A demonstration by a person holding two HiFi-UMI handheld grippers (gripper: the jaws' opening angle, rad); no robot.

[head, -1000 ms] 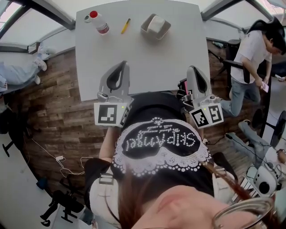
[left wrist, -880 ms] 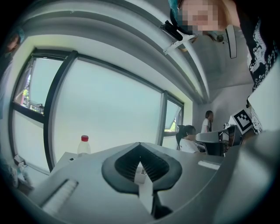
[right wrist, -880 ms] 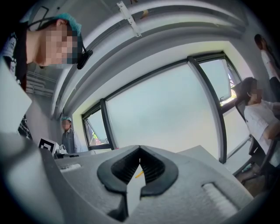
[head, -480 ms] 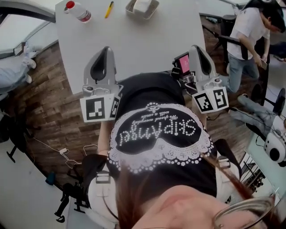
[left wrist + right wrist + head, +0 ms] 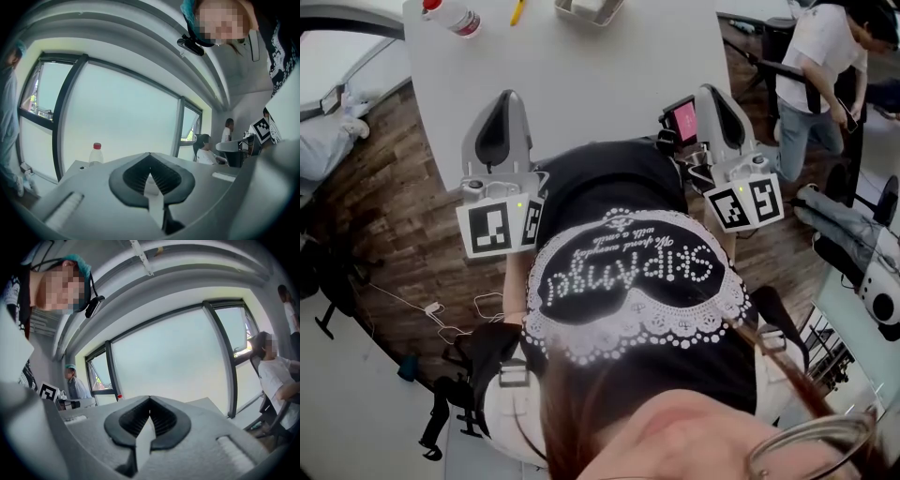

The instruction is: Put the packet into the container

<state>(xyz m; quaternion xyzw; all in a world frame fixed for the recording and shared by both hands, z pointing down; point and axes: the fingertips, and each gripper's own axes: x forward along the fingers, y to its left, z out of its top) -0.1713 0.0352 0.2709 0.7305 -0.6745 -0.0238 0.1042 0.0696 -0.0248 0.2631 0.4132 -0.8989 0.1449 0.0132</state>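
A lab-like workroom — white table (image 5: 581, 75), floor cables (image 5: 431, 309), capped staff (image 5: 75, 384) by big windows (image 5: 117, 126).

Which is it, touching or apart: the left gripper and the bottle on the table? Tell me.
Apart. The head view shows a stretch of bare table between the left gripper and the bottle, which lies near the table's far corner.

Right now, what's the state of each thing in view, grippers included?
left gripper: shut, nothing between the jaws.
right gripper: shut, nothing between the jaws.
bottle: upright, red cap on.
yellow pen: lying flat.
container: open-topped, holds a white packet; both cut off by the frame edge.
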